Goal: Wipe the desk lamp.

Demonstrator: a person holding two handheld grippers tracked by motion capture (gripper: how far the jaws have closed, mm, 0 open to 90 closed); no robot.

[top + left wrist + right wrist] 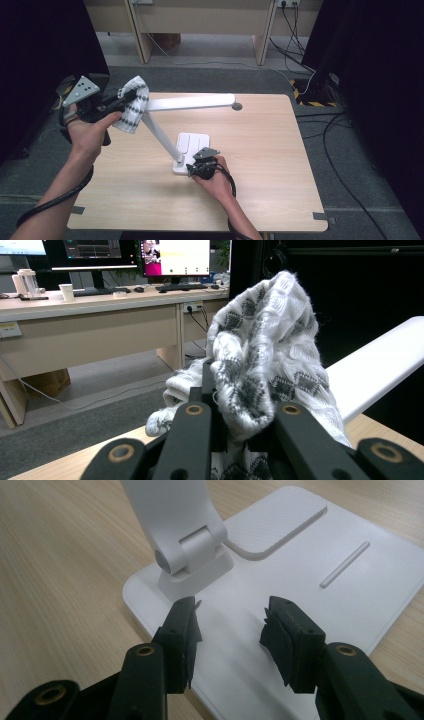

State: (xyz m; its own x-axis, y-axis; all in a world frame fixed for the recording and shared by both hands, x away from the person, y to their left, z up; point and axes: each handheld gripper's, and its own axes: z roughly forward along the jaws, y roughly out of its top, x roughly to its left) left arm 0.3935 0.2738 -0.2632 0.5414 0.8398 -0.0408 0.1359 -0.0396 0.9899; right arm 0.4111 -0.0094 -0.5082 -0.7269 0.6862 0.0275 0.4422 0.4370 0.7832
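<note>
Two tongs, left tongs [235, 415] clamping patterned cloth [265, 360], right tongs [230, 625] parted empty over white lamp base [300, 595], no readable writing.

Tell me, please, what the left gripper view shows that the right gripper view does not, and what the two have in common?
The left gripper view alone shows the patterned cloth pinched in the left tool, the lamp's long white head beside it, and desks with monitors in the background. The right gripper view alone shows the lamp's flat white base, the arm's hinge and the right tool, its jaws apart just above the base. Both show parts of the same white lamp and the light wooden table.
</note>
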